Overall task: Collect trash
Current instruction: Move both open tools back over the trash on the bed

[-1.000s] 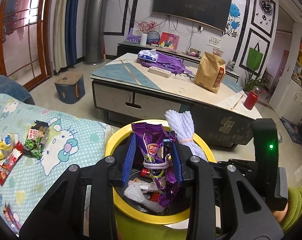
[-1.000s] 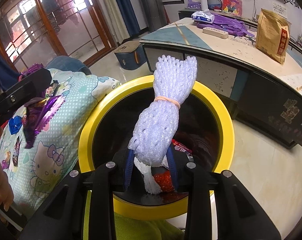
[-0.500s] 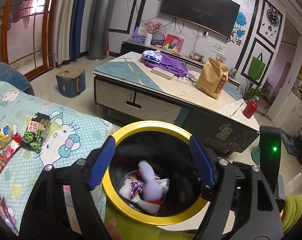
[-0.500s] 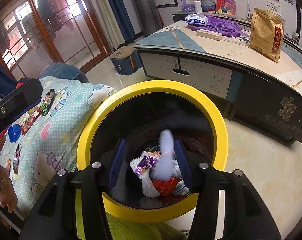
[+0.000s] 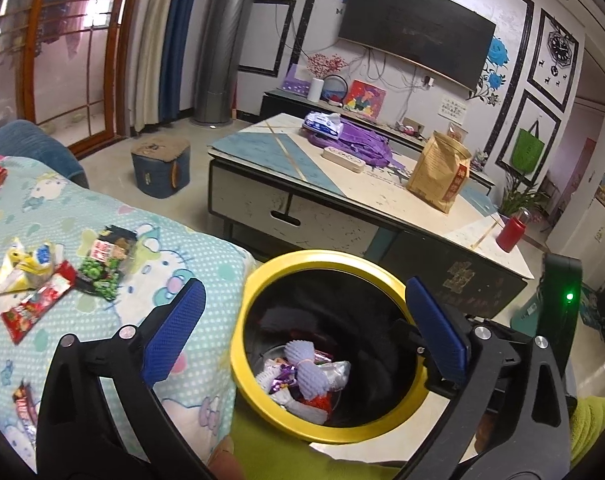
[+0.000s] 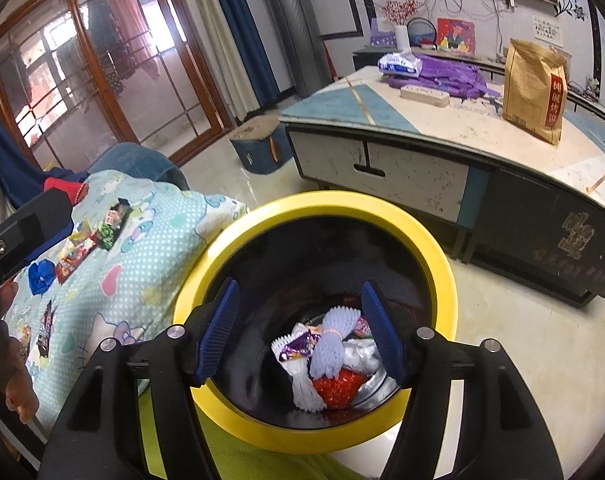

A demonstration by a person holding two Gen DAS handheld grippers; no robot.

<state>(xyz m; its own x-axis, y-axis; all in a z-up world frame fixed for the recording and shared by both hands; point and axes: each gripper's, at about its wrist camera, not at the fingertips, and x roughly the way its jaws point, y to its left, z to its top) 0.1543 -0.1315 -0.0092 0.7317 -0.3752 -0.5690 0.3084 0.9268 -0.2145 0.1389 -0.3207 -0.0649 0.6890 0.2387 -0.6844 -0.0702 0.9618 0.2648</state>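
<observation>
A living room it was, wall-mounted television behind, a long low coffee table across the middle, pale floor below. Up front, the left gripper hung over the yellow-rimmed bin, its blue pads spread very wide and opening, nothing between them. The right gripper hovered above the same bin, its jaws at a middling spread and opening too, likewise empty; the trash seen between its pads lay far below at the bottom.

Down in that bin sat the pale purple foam net, tied with a band, on a purple wrapper, a red mesh piece and crumpled white foam.

Outward to the left, more work waited on the cartoon-print blanket: a green-and-black snack packet, a yellow-and-white wrapper, a red wrapper, and a small dark one nearer the edge.

Those looked feather-light, crinkly and slick, lying flat on soft bedding. My call was that a pinch on a raised edge or crumpled corner would serve best, since a flat face might slide away or drag the blanket up with it.
</observation>
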